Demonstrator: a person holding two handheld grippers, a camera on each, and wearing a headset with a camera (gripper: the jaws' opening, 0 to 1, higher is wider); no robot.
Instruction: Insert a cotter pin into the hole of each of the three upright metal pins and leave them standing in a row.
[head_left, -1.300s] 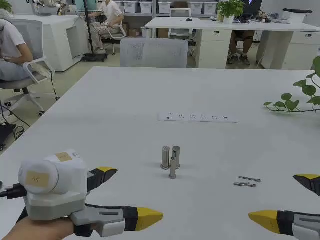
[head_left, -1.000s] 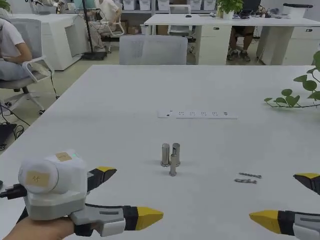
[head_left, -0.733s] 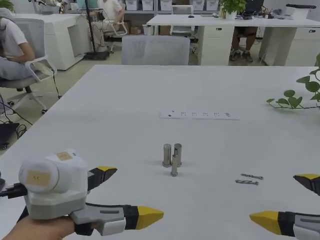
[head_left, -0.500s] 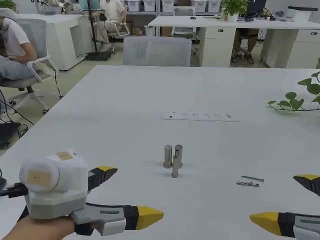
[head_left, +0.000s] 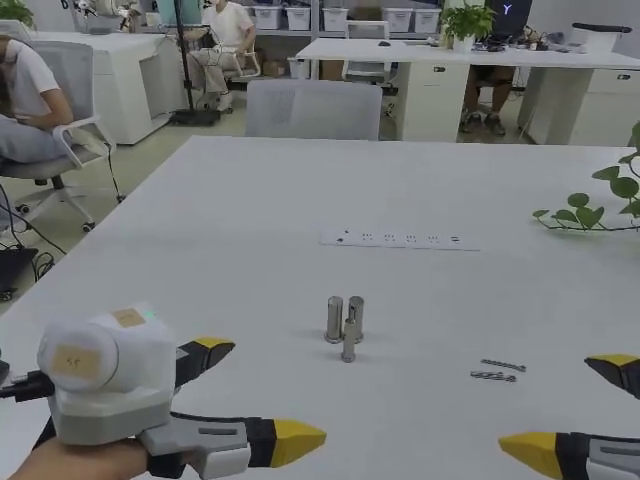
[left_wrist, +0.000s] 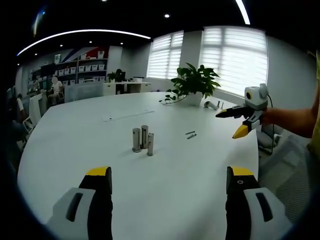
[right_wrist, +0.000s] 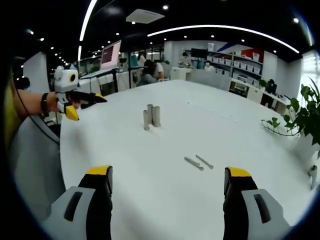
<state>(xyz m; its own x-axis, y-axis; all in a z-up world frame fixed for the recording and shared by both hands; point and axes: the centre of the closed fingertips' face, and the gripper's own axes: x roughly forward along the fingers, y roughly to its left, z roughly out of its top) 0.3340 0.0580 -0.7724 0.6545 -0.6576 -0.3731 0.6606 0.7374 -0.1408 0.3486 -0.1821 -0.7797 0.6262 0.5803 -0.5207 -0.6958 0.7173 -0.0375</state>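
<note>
Picking a flat cotter pin (head_left: 495, 371) off the table (head_left: 250, 230), right of the three standing metal pins (head_left: 343, 322), needs a low, gentle pinch, with left gripper (head_left: 265, 392) and right gripper (head_left: 560, 405) both open.

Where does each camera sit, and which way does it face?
Head view: on the person's head, looking down across the table at the metal pins; left claw, its hand and right claw at bottom.
Left gripper view: on the left claw, facing the pins; own open jaws below, right claw and arm at right.
Right gripper view: on the right claw, facing the pins; own open jaws below, left claw and arm at left.
Shared: all three show the pins and cotter pins.
</note>
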